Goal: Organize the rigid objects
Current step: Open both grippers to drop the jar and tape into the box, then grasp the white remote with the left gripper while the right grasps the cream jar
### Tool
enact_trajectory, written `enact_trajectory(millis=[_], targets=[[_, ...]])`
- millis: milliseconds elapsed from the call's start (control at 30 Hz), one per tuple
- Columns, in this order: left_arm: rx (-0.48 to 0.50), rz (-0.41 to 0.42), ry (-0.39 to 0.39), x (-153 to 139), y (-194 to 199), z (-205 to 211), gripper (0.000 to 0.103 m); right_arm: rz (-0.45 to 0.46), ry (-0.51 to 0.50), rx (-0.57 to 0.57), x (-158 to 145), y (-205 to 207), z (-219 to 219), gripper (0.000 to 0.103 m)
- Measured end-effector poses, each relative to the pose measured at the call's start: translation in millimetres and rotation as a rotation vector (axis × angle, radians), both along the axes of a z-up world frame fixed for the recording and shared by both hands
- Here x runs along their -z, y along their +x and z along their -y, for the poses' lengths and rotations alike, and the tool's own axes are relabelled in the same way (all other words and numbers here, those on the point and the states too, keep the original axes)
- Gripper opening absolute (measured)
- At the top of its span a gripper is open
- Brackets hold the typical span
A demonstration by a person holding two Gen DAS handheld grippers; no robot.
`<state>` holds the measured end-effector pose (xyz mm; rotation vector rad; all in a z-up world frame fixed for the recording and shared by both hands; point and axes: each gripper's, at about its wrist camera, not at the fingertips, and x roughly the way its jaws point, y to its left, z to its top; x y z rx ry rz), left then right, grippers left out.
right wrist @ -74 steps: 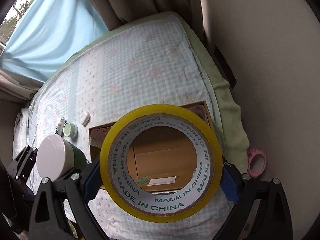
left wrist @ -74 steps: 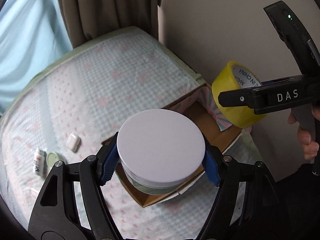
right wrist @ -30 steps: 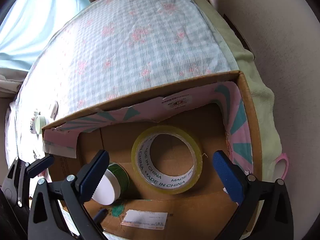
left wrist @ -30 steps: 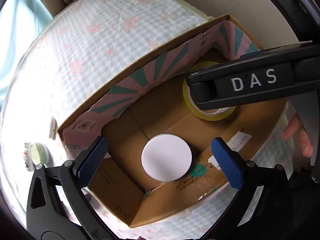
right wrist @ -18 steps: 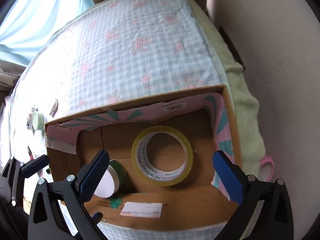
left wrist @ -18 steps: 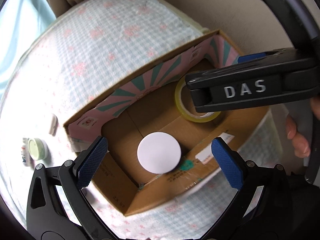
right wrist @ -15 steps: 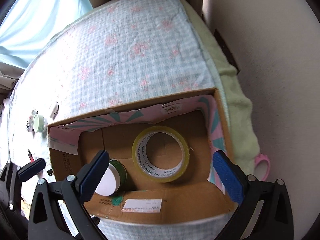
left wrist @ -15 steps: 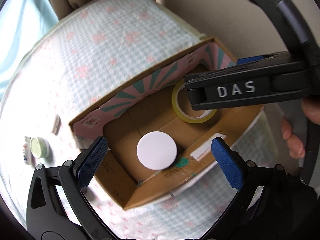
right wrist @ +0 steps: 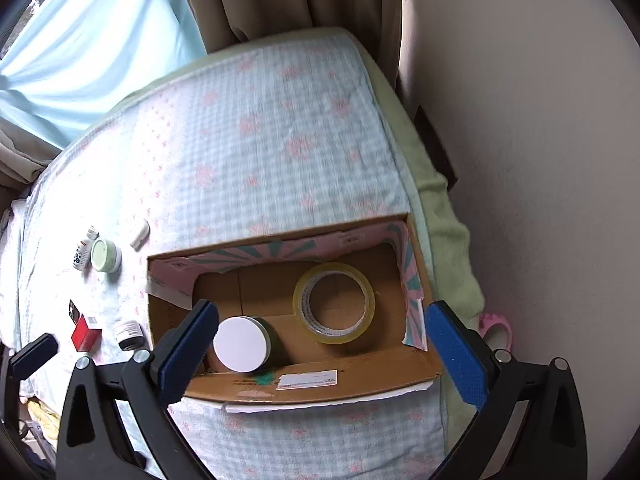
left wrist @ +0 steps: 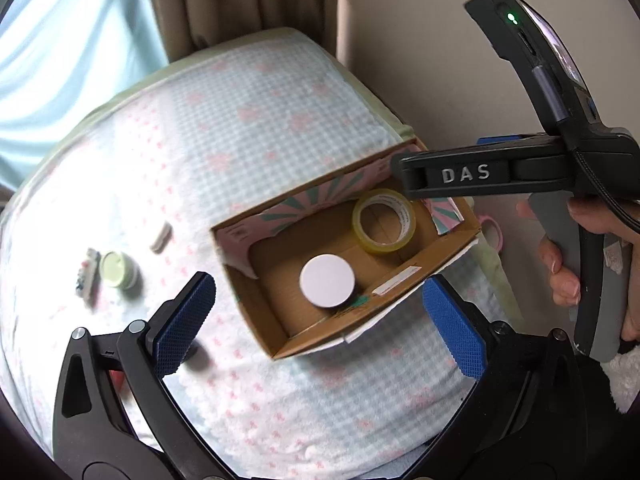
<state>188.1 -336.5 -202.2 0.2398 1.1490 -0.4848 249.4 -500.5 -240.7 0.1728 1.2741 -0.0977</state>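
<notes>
yellow tape roll lies flat in box.

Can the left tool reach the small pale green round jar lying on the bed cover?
Probably yes: the left tool is open and empty, and the small pale green round jar lies uncovered outside the cardboard box.

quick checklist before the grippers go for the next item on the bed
1. Left gripper open and holding nothing: ok.
2. Right gripper open and holding nothing: ok.
3. Yellow tape roll lying flat in the cardboard box: ok.
4. White-lidded jar upright in the box, apart from the tape: ok.
5. Green-lidded jar on the bed, nothing on top of it: ok.
6. Red box graspable: cannot tell.
</notes>
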Motion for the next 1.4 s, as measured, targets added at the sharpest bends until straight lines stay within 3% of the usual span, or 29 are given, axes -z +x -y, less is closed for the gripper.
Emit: enact_trajectory(millis=[300,600,1000,1400], targets=[[-0.178,0.041,-0.015,-32.9,-27.2,-107.5,0.103,0.071,-0.012,-0.121,-40.6,-14.1,-60.4,0.103],[-0.395,0.045,-0.01,-37.0,-37.6,-244.7,0.103,0.113,0.036,-0.281,-57.3,-22.7,-173.5,0.103],[-0.656,-0.002,-0.002,-6.0,-11.1,-392.5,0.103,-0.01,0.097,-0.431,2.0,-20.1,-310.8,0.103],[-0.958,-0.155,-0.055,76.6,41.7,-479.6,0.103,-0.172,0.123,-0.519,79.7,2.7,-365.5,0.103]])
